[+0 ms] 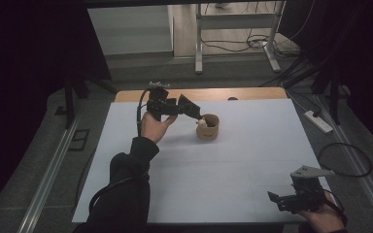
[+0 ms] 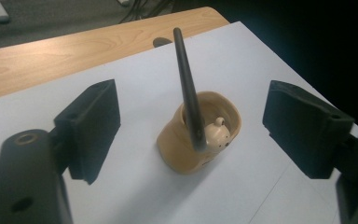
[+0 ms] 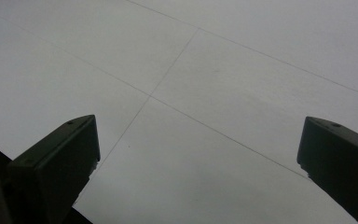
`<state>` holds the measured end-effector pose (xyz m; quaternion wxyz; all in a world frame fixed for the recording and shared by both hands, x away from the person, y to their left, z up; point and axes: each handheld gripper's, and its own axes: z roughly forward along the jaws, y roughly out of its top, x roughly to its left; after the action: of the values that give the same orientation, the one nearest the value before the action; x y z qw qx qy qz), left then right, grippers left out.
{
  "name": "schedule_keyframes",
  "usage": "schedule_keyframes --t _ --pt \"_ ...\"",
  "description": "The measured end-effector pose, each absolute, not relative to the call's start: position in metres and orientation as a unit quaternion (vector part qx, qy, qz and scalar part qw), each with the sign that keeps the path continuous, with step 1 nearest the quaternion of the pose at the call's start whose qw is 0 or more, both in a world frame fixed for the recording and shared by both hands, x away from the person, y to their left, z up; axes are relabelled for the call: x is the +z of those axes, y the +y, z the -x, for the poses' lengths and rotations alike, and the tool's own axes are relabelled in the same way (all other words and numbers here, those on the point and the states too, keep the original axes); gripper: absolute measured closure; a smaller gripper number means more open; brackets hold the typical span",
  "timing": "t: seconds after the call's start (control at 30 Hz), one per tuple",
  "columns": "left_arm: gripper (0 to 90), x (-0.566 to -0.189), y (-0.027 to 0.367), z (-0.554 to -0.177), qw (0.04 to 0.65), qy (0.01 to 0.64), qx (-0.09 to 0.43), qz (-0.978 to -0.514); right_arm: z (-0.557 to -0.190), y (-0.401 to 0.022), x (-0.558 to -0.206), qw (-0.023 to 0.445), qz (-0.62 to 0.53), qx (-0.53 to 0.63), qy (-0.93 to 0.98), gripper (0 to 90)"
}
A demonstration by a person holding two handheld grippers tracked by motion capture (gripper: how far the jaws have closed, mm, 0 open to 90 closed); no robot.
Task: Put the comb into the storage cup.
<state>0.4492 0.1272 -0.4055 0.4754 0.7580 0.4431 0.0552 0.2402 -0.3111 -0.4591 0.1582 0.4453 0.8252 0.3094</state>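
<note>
High view showed the left tongs (image 1: 190, 108) above the middle of the frame, held by the left hand (image 1: 154, 126) and pointing to the right, just at the upper left edge of a small tan cup (image 1: 208, 127). This cup stood upright on the white counter (image 1: 252, 160), a little above the centre of the picture. Inside the cup a small cream-coloured figure (image 1: 202, 123) was visible at its left side. Left gripper view gave a closer look: the cup (image 2: 186, 149) was in the centre of the frame, between the two black jaws but farther away than them, and a dark thin stick (image 2: 189, 88) stood in it, leaning toward the upper left of the frame. The cream figure (image 2: 218, 135) lay beside the lower end of the stick, inside the cup. The jaws of the left tongs were wide apart, one at the left and one at the right of the frame, and neither of them touched the cup or the stick. The right tongs (image 1: 281, 200) were in the lower right corner of the high view, well apart from the cup, resting in the right hand (image 1: 323, 218). Right gripper view showed their jaws also apart, with bare white counter (image 3: 205, 93) between them.
</note>
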Motion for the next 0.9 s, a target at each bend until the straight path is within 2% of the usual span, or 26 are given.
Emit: schedule_keyframes --t 0.17,0.9 --pt "13.4 -0.402 0.13 -0.446 0.471 0.436 0.064 -0.765 -0.24 -0.311 -0.459 0.159 -0.444 0.311 0.826 0.0" --pt "1.7 -0.399 0.135 -0.423 0.461 0.386 0.127 -0.789 -0.239 -0.311 -0.458 0.165 -0.444 0.313 0.823 0.0"
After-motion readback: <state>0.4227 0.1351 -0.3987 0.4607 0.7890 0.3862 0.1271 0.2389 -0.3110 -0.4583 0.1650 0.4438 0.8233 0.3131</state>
